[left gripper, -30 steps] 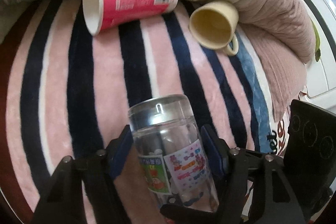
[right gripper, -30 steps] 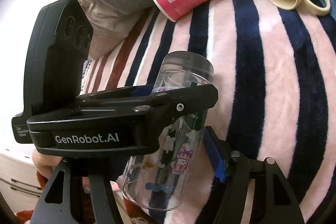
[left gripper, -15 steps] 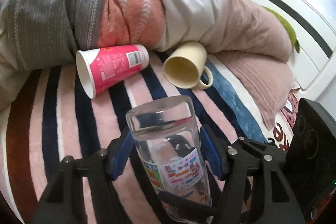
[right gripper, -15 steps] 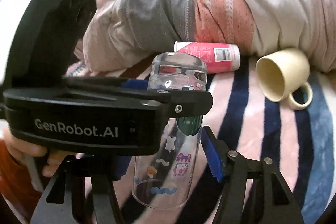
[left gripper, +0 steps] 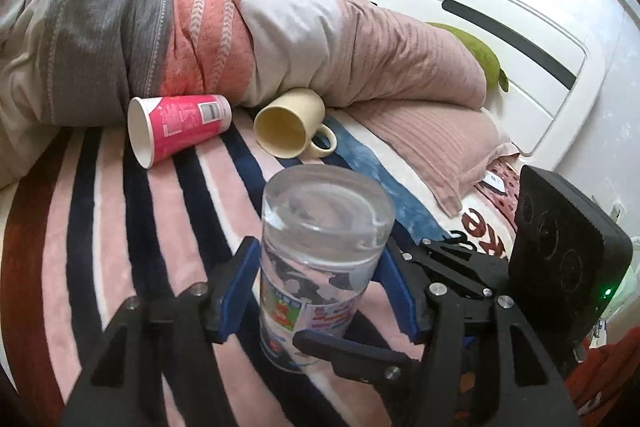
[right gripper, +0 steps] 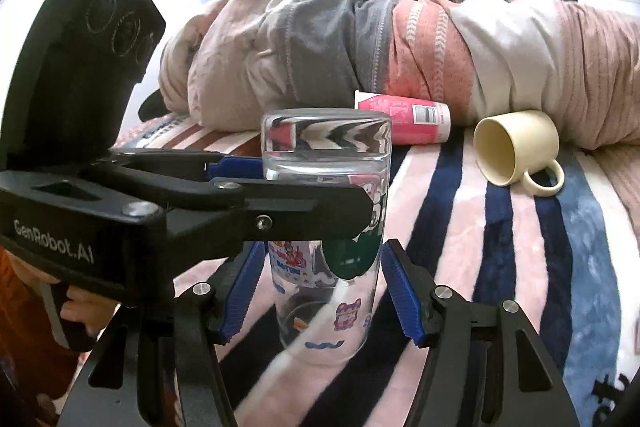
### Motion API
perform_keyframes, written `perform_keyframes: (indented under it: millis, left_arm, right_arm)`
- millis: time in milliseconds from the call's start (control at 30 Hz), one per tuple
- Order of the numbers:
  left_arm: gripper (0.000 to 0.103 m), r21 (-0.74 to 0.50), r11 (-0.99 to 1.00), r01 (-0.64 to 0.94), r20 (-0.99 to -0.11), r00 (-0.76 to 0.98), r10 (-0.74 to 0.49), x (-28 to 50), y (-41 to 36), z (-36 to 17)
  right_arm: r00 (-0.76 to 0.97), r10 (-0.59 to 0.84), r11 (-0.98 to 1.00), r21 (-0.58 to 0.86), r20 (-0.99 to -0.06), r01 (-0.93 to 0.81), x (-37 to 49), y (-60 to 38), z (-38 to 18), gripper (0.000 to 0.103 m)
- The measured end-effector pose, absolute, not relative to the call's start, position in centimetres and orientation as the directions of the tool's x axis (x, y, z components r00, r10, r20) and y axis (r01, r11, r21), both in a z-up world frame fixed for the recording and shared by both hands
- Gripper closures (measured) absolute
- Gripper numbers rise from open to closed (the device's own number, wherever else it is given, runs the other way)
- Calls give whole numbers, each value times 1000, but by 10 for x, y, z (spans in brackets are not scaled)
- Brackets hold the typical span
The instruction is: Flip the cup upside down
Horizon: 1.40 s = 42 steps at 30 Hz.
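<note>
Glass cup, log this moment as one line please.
glass cup: inverted, base up, over striped blanket | left gripper: clamped on it | right gripper: jaws open around it | paper cup, mug: lying sideways

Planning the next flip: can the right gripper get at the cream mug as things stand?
Probably yes. The right gripper is open around the glass cup that the left gripper holds. The cream mug lies on its side ahead and to the right, with bare striped blanket between.
</note>
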<state>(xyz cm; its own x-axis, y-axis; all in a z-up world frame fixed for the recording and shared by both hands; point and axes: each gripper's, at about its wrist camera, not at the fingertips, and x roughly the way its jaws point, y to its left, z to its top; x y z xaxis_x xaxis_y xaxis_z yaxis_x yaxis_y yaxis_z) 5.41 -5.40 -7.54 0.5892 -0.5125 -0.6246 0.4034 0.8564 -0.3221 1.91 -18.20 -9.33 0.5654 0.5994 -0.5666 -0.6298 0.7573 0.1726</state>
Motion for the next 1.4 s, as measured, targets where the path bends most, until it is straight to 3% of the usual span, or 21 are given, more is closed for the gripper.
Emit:
perform_keyframes:
  millis: [400,733,867,1233,1300,1400]
  left_arm:
    - [44,-308,854,418,-618,594,-514,44,-55,-76]
    - [48,-212,871,443,-628,621,-469,73,-53,-66]
    - [47,-173,870,462,-646,613,-455,82,-50,-66]
    - [47,-228,863,450,-635,603,-483,82,-42,-77]
    - [46,-233,860,454,-634,600,-489,80,-42,-75]
    - [17,-236,866,441,-612,625,-485,74,-38,-69]
  right_arm:
    - [575,597,752,141,-559,-644,9,-177,-97,46]
    - [589,596,757,136,-546,-639,49,-162,-89,46]
    - [615,592,749,72,-521,-659,65,-149,-77,47]
    - [610,595,736,50,-524,-675,69,-141,-88,47]
    - [610,593,737,49,-526,-674,67,-141,-87,47]
    - [604,593,737,56,-533,-674,65,-143,-85,46]
